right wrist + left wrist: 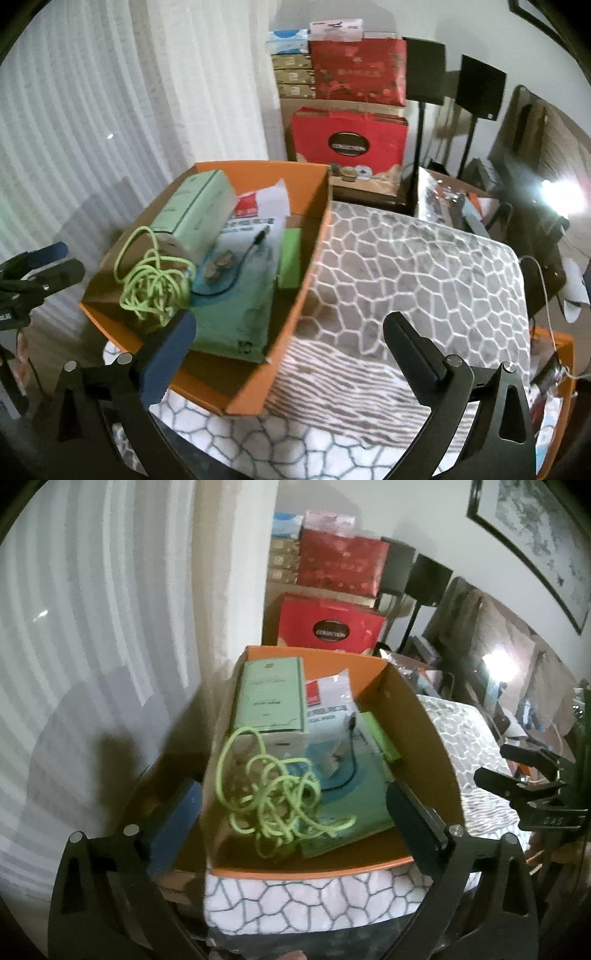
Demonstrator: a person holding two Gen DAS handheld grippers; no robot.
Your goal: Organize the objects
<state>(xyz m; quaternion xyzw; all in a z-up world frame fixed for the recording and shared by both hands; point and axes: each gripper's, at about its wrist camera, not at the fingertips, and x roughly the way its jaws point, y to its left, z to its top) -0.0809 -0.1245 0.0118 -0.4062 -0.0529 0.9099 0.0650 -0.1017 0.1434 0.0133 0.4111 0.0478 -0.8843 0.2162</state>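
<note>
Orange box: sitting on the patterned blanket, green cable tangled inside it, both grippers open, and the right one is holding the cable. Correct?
Not quite. The right gripper holds nothing: in the right wrist view its fingers are spread over the blanket and the box's near corner, apart from the green cable. The rest stands: the orange box sits on the blanket, the cable lies inside it, and the left gripper is open too.
</note>
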